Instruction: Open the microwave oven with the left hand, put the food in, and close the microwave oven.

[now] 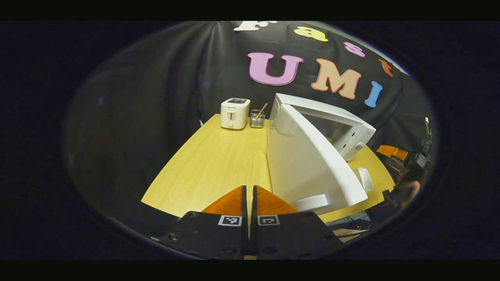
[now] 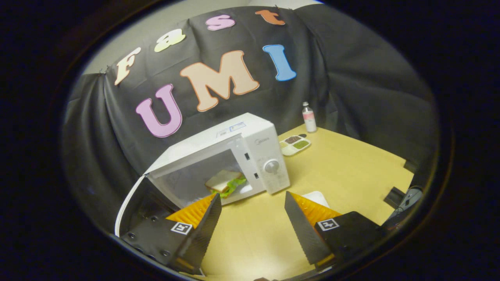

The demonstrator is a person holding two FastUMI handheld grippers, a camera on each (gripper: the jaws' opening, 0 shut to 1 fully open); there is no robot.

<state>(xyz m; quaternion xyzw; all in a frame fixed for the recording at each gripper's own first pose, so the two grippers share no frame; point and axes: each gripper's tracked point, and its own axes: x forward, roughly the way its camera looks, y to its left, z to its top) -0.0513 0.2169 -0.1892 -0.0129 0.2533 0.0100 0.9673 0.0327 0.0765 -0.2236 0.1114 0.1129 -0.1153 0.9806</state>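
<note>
Microwave oven [image 2: 234, 156]: white, on the wooden table [image 2: 351, 164], door [image 1: 308, 164] swung open. Sandwich [image 2: 224, 182]: bread and green lettuce, lying inside the cavity. Left gripper [image 1: 249, 191]: jaws together, empty, just beside the open door's edge. Right gripper [image 2: 253, 207]: jaws wide apart, empty, in front of the cavity. White toaster [image 1: 234, 113] and small glass holder [image 1: 257, 118]: far end of table. Compartment dish [image 2: 295, 144] and bottle [image 2: 309, 117]: beyond the oven.
</note>
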